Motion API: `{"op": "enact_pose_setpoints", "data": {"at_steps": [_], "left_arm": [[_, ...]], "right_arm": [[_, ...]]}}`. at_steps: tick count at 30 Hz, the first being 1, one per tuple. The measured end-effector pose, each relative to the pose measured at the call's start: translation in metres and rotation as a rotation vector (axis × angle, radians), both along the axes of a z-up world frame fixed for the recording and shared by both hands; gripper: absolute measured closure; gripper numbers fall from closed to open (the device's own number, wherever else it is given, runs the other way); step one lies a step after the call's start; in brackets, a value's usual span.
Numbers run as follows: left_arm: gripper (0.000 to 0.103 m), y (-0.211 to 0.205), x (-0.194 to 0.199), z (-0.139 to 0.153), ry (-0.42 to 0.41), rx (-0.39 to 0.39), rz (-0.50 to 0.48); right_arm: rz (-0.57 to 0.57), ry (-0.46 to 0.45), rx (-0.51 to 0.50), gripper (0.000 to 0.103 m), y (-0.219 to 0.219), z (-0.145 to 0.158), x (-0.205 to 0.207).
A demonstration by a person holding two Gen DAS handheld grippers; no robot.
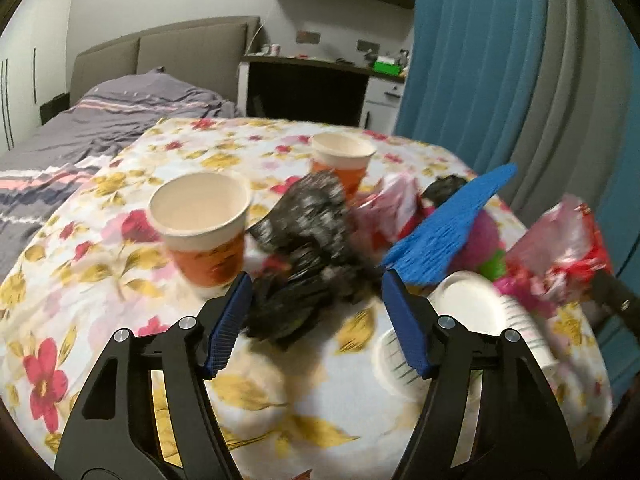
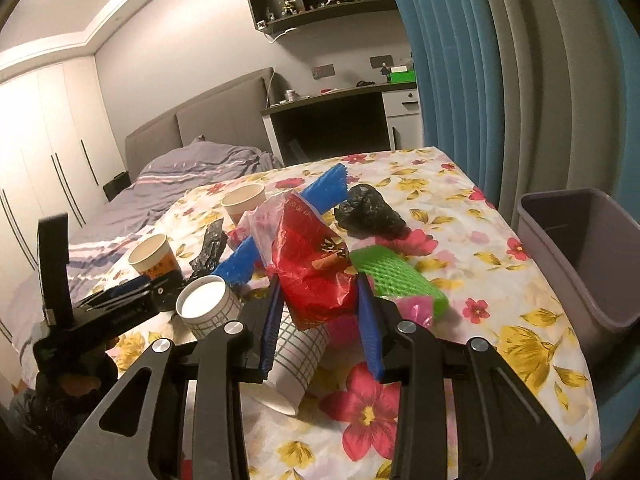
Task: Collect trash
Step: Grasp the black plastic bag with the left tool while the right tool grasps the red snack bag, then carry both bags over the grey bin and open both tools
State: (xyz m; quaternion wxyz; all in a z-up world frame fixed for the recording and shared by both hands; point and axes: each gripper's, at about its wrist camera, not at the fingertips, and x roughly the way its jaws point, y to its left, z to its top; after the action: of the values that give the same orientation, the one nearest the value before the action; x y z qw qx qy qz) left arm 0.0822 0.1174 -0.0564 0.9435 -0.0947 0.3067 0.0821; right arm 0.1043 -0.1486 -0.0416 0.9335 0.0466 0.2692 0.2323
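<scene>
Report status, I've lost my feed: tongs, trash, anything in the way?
Right tongs shut on red bag. Left tongs open around black bag. Bin off table's right edge. Fallen cup below red bag.

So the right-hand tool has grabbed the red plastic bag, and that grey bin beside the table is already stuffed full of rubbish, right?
Not quite. The right gripper does have its jaws closed on the red plastic bag, but the grey bin beside the table looks empty as far as its inside shows. The right wrist view shows both.

Bin [image 2: 580, 256] right of littered table [image 2: 500, 248]
</scene>
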Motion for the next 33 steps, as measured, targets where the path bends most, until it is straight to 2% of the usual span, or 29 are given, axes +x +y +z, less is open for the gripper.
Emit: {"op": "enact_pose_setpoints", "data": {"at_steps": [9, 14, 15, 18, 21, 22, 25, 29, 33], "left_arm": [[0.037, 0.005, 0.014, -0.014, 0.07, 0.033, 0.007], [0.038, 0.012, 0.032, -0.028, 0.159, -0.019, -0.016], [0.04, 0.013, 0.033, -0.03, 0.171, -0.026, -0.019], [0.056, 0.016, 0.039, -0.037, 0.216, -0.047, -0.016], [0.068, 0.018, 0.039, -0.038, 0.217, -0.053, -0.014], [0.078, 0.018, 0.039, -0.039, 0.218, -0.053, -0.016], [0.089, 0.018, 0.038, -0.038, 0.209, -0.054, -0.022], [0.093, 0.014, 0.029, -0.03, 0.171, -0.042, -0.021], [0.094, 0.01, 0.015, -0.01, 0.106, -0.066, -0.038]], "right_arm": [[0.0, 0.013, 0.01, 0.067, 0.0, -0.003, -0.002], [0.003, 0.018, 0.009, 0.067, 0.0, -0.004, -0.002], [0.004, 0.019, 0.009, 0.067, 0.0, -0.005, -0.002], [0.007, 0.022, 0.012, 0.067, 0.0, -0.005, -0.003], [0.007, 0.022, 0.012, 0.067, -0.001, -0.005, -0.003], [0.006, 0.024, 0.013, 0.067, -0.002, -0.005, -0.003], [0.005, 0.022, 0.014, 0.067, -0.002, -0.004, -0.005], [-0.001, 0.016, 0.013, 0.067, -0.005, -0.003, -0.007], [-0.007, 0.011, 0.015, 0.067, -0.01, -0.002, -0.006]]}}
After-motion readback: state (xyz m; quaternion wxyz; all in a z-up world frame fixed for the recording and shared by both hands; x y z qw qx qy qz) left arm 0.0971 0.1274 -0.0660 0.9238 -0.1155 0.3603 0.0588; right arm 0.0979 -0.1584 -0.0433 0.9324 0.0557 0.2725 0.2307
